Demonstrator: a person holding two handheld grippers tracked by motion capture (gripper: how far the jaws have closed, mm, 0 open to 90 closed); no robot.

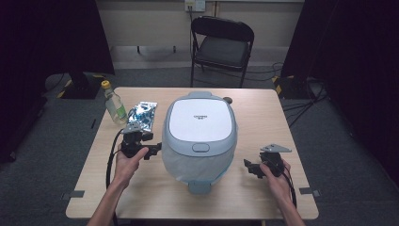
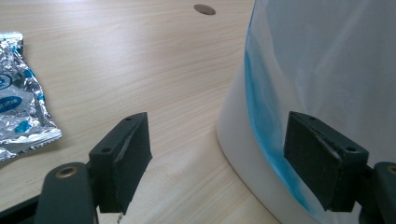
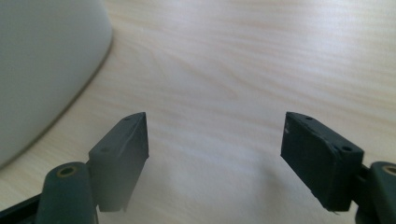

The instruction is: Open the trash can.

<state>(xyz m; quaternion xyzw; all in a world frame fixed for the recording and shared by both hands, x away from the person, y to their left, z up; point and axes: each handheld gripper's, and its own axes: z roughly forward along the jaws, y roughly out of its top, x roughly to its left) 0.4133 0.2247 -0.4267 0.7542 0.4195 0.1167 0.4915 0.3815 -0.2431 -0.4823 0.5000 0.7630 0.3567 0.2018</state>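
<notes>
Bin (image 1: pixel 199 136) w/ white liner stood btwn both tongs, left gripper (image 1: pixel 153 150) jaws wide, empty, just beside bin wall, right gripper (image 1: pixel 249 167) wide, empty, near bin, over table (image 1: pixel 263 113).

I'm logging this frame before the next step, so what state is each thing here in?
Bin: upright, lid shut, liner showing below the lid.
Bottle: upright, capped.
Foil packet: lying flat, looks sealed.
Chair: unfolded, empty.
Left gripper: open, holding nothing, beside the bin.
Right gripper: open, holding nothing, apart from the bin.
</notes>
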